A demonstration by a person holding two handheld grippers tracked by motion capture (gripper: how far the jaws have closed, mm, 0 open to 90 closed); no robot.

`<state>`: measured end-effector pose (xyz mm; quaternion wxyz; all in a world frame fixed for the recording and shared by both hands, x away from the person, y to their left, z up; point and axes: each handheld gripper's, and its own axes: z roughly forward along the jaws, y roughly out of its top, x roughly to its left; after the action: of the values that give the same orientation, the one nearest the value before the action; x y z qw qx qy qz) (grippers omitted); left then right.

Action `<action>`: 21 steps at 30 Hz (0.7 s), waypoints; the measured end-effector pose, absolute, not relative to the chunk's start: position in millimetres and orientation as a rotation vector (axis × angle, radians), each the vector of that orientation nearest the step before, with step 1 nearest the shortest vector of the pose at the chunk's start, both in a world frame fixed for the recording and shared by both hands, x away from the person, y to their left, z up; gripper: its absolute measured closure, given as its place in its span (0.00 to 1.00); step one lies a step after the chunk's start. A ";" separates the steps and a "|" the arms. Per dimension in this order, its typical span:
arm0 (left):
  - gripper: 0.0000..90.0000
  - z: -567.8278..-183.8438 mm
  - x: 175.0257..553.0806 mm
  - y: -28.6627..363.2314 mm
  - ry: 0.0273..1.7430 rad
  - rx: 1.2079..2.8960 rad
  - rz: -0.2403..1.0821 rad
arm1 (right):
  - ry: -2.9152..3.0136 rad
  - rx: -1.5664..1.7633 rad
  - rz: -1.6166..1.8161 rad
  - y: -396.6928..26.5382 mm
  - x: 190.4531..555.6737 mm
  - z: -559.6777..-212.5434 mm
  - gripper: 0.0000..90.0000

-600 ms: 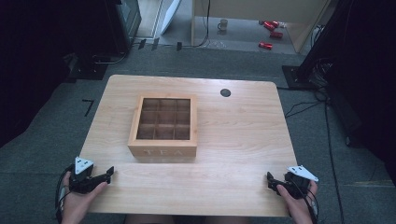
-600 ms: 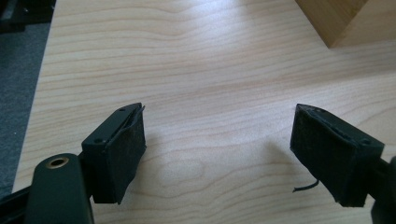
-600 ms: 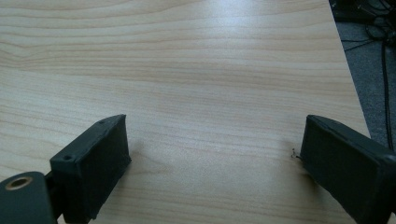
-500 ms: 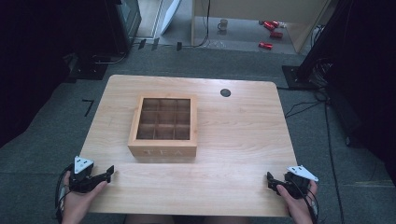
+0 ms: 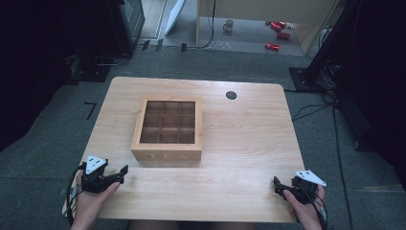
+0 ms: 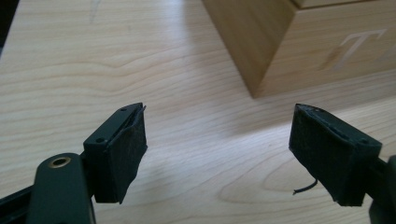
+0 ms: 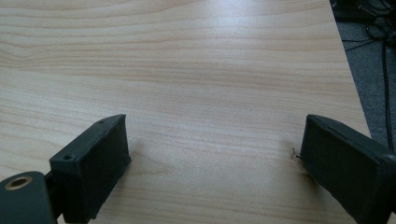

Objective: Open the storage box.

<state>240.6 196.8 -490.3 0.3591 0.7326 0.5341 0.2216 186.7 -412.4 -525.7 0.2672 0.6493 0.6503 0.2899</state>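
Table (image 5: 249,143): pale wood with a visible grain and rounded corners; a small dark round spot (image 5: 231,95) lies near the far edge, right of centre.
Floor (image 5: 57,129): grey carpet around the table, with cables (image 5: 311,111) trailing at the right.
Room: dark stands at far left and far right; beyond the table, a mug (image 5: 229,24) and red objects (image 5: 276,34) on the floor, too small to identify with confidence.
Box (image 5: 167,129): light wood, square, left of the table's centre; its top shows a grid of nine compartments, and the near wall carries the word "TEA". In the left gripper view its near corner (image 6: 280,51) stands on the table ahead of the jaws.
Left gripper (image 5: 120,173): held in the left hand (image 5: 88,201) at the near left edge of the table, near the box but apart from it; jaws apart, nothing between them, bare table between the pads (image 6: 123,154).
Right gripper (image 5: 277,186): held in the right hand (image 5: 304,211) at the near right corner, well apart from the box; jaws apart, nothing between them, pads (image 7: 100,163) over bare wood.
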 end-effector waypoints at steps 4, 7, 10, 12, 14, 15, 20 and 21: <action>0.25 -486.7 243.8 189.6 1.347 1.887 0.552 | 1.750 1.754 0.781 -411.2 187.2 -525.7 0.09; 0.26 -483.8 248.8 183.4 1.332 1.879 0.546 | 1.751 1.757 0.774 -406.7 188.9 -524.2 0.09; 0.28 -482.7 251.7 179.6 1.325 1.876 0.546 | 1.747 1.759 0.791 -403.5 189.7 -522.3 0.09; 0.31 -481.9 253.6 176.6 1.316 1.877 0.545 | 1.743 1.759 0.817 -400.6 190.6 -519.6 0.09; 0.36 -480.8 255.6 173.2 1.307 1.873 0.539 | 1.742 1.761 0.847 -396.2 192.0 -515.3 0.09; 0.36 -480.4 256.2 172.3 1.304 1.871 0.536 | 1.745 1.759 0.858 -393.9 192.8 -513.3 0.09; 0.41 -478.4 260.4 166.6 1.296 1.869 0.532 | 1.776 1.731 0.891 -377.1 197.8 -505.1 0.09; 0.43 -477.8 261.0 165.6 1.296 1.873 0.541 | 1.793 1.712 0.906 -369.0 200.6 -500.9 0.09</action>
<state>261.0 165.6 -477.8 0.3896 0.7369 0.5098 0.2128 200.6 -369.0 -500.9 0.2482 0.6284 0.6580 0.3325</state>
